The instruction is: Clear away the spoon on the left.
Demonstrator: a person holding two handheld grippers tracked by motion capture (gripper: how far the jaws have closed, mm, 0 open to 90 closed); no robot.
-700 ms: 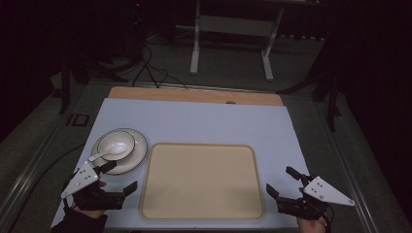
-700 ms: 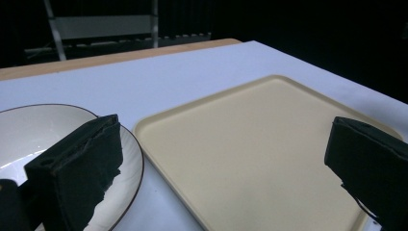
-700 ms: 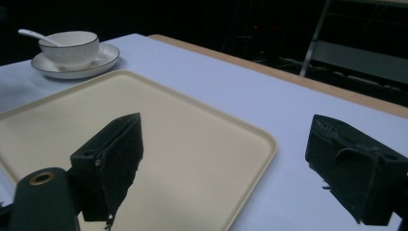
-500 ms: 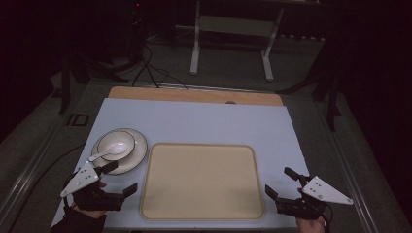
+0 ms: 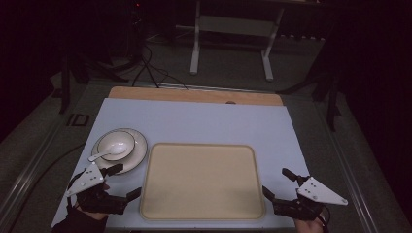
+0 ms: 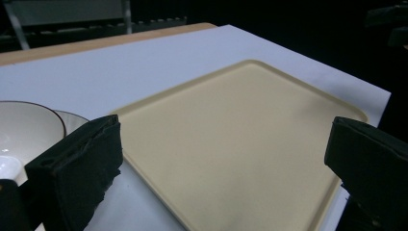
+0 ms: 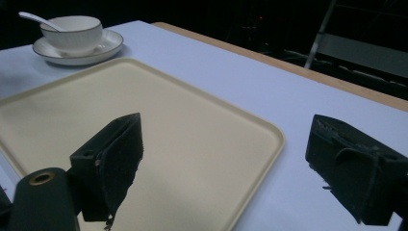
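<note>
A beige tray (image 5: 201,179) lies flat in the middle of the pale blue table mat (image 5: 194,121). To its left a white bowl (image 5: 117,143) sits on a white plate (image 5: 138,150), and a white spoon (image 5: 99,155) rests in the bowl with its handle pointing out to the left. My left gripper (image 5: 127,180) is open at the tray's near left corner, just in front of the plate. At the tray's near right corner my right gripper (image 5: 276,181) is open too. In the left gripper view the jaws stand wide apart over the tray (image 6: 240,139) with nothing between them.
A wooden strip (image 5: 194,95) runs along the table's far edge. Beyond it the floor is dark, with a white metal stand (image 5: 231,43) and cables. The right gripper view shows the bowl (image 7: 72,31) and plate (image 7: 103,48) across the tray (image 7: 183,125).
</note>
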